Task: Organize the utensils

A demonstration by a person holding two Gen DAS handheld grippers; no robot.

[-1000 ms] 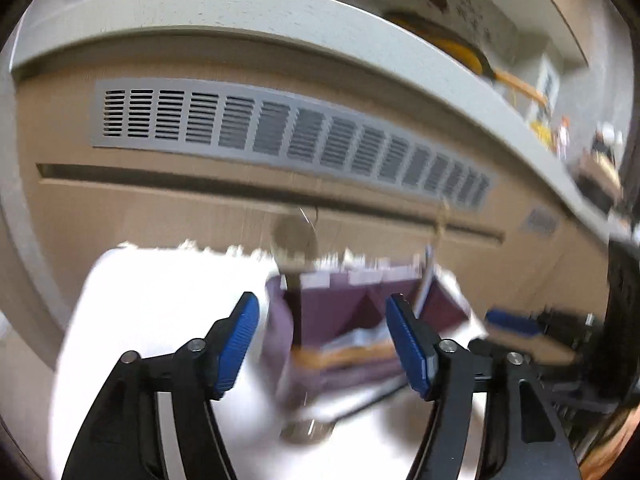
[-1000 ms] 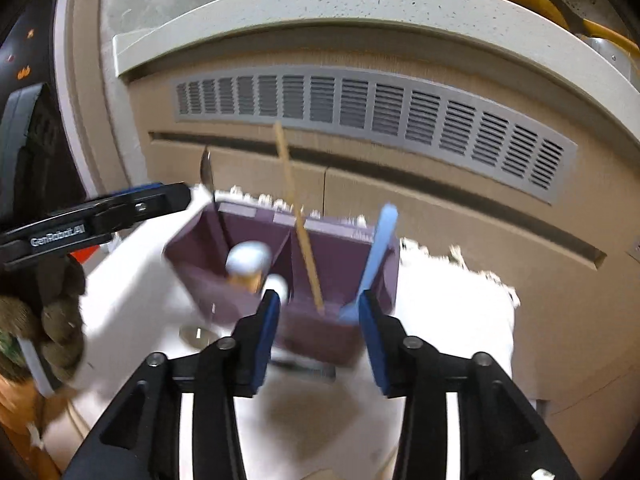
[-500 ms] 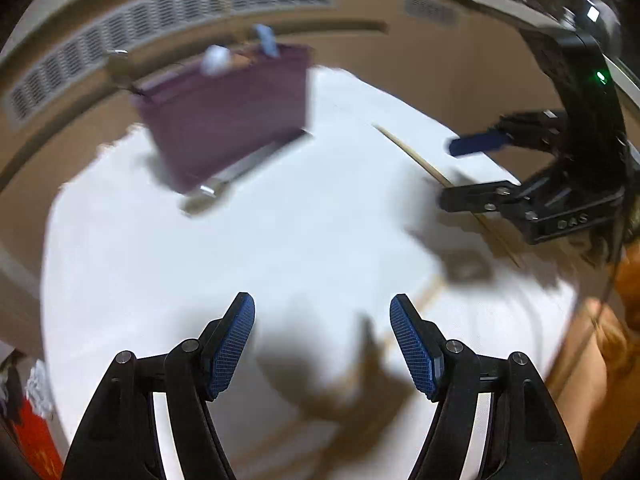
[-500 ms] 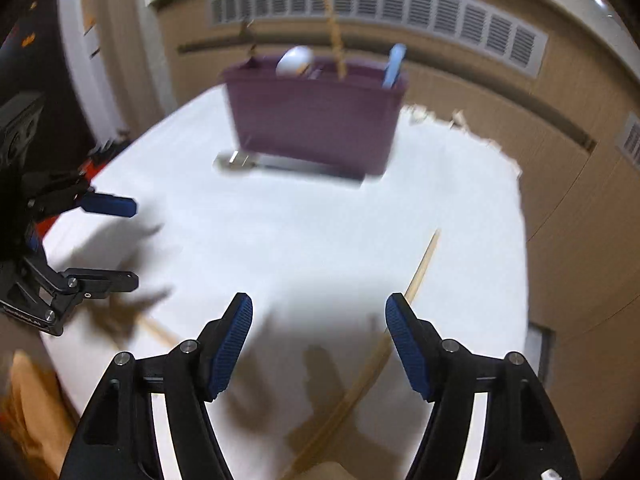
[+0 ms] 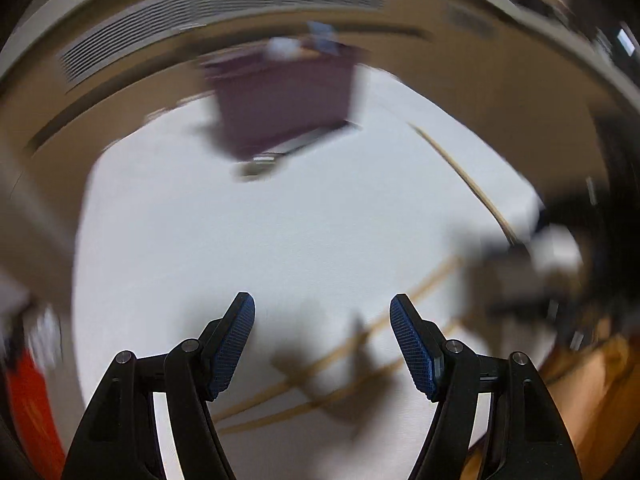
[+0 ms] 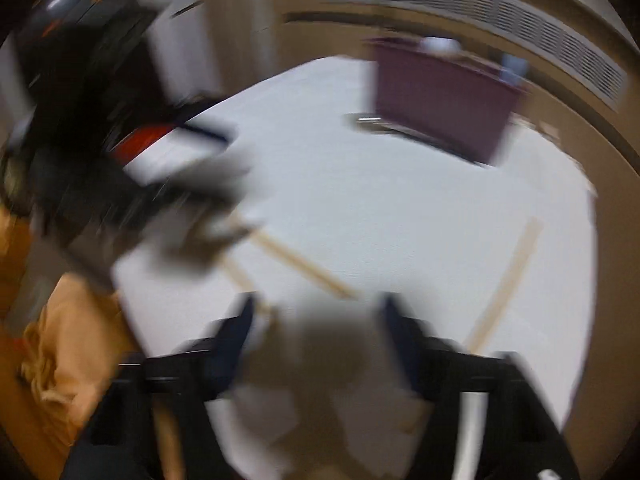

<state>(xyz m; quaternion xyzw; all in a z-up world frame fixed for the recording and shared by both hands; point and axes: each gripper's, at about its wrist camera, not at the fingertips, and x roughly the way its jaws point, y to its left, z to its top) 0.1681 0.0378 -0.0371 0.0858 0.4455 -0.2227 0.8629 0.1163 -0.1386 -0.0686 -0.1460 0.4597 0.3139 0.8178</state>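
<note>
Both views are motion-blurred. A purple utensil holder (image 5: 284, 96) stands at the far side of the white table (image 5: 240, 248), with a white and a blue utensil in it; it also shows in the right wrist view (image 6: 444, 92). A metal spoon (image 5: 260, 164) lies in front of it. Wooden chopsticks (image 5: 332, 356) lie near my open, empty left gripper (image 5: 322, 344); another chopstick (image 5: 464, 176) lies to the right. My right gripper (image 6: 316, 344) is open and empty above chopsticks (image 6: 304, 268), with one more chopstick (image 6: 508, 280) to its right.
A wooden cabinet front with a grey vent grille (image 5: 208, 12) runs behind the table, under a pale countertop. The other gripper shows as a dark blur at the left of the right wrist view (image 6: 132, 184). Orange cloth (image 6: 68, 340) lies at the table's near left edge.
Both grippers have pulled back from the purple holder toward the near side of the table, over the loose chopsticks. Both stay open.
</note>
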